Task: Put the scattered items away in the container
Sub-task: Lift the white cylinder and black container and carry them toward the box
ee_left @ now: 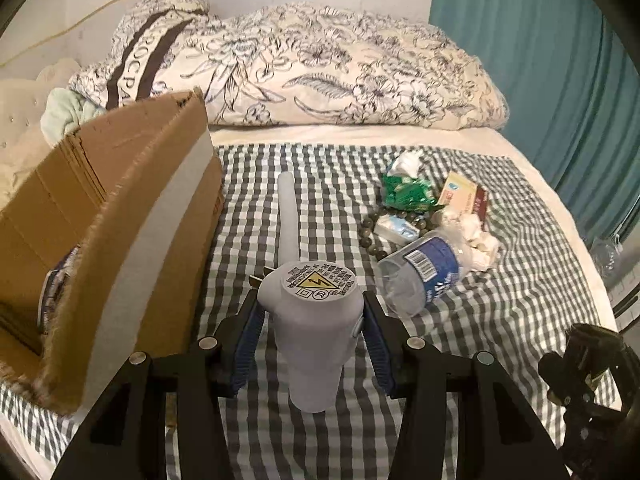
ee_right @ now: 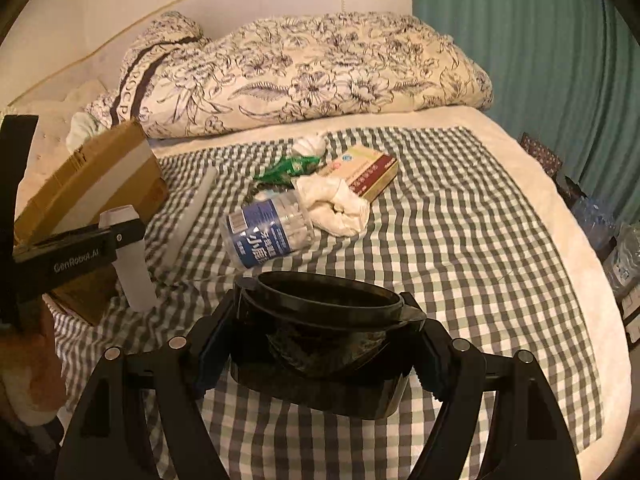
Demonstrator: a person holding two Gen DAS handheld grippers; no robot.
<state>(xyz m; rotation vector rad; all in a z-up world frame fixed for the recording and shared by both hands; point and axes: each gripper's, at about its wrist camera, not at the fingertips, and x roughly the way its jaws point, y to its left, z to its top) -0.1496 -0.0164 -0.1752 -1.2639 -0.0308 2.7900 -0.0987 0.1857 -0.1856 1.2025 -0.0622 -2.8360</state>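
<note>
Overhead, checked bedspread point(ee_left: 480, 320), teal curtain point(ee_left: 540, 60)

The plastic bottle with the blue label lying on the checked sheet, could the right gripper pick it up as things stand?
Probably not yet. The way to the plastic bottle looks clear, with only checked sheet between, but the right gripper is already shut on a black container, so its jaws are full.

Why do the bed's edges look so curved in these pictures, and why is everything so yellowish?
Left wrist view: a fisheye lens bows the checked sheet and darkens the corners; warm, dim light; the white device between the pads is sharp. Right wrist view: same bending and yellow cast; the black container in the gripper is so dark that its detail is lost; the curtain stays teal.
</note>
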